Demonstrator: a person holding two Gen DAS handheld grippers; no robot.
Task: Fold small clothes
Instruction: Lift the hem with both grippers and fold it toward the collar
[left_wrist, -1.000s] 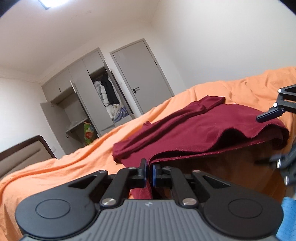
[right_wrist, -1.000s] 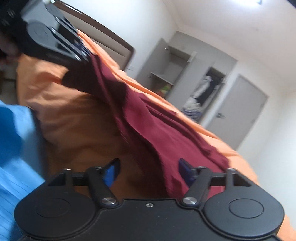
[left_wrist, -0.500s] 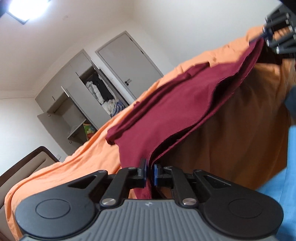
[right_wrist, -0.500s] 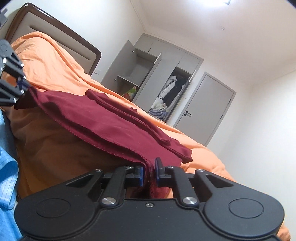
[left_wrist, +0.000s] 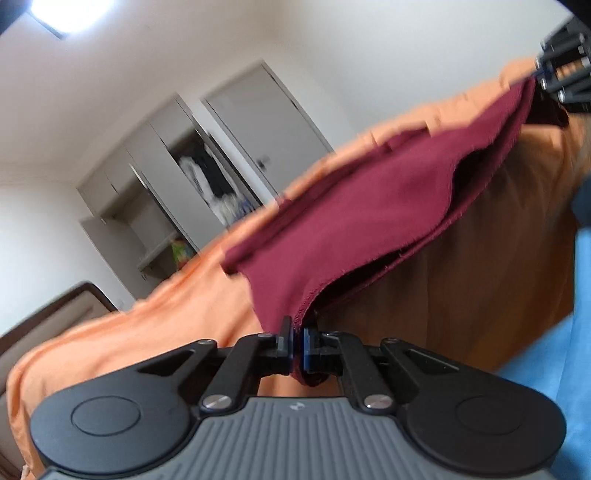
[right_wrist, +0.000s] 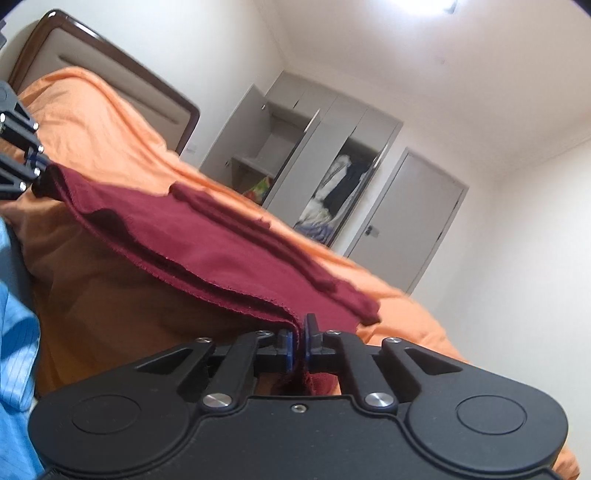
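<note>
Left to right: my left gripper (left_wrist: 298, 345), jaws pinched on one hem corner of the maroon garment (left_wrist: 354, 221); cloth spans between the jaws above the orange bedcover (left_wrist: 147, 325); my right gripper (right_wrist: 298, 345) clamps the other corner, keeping the hem taut, I judge, for folding.

No readable text, label, brand name or number anywhere in either view. Only a small pale emblem (left_wrist: 295, 406) moulded into the grey ribbed housing (left_wrist: 295, 439) in the left wrist view, just behind the tongs, too small and blurred to make out. Nothing legible on the black housing (right_wrist: 295, 435) in the right wrist view.
</note>
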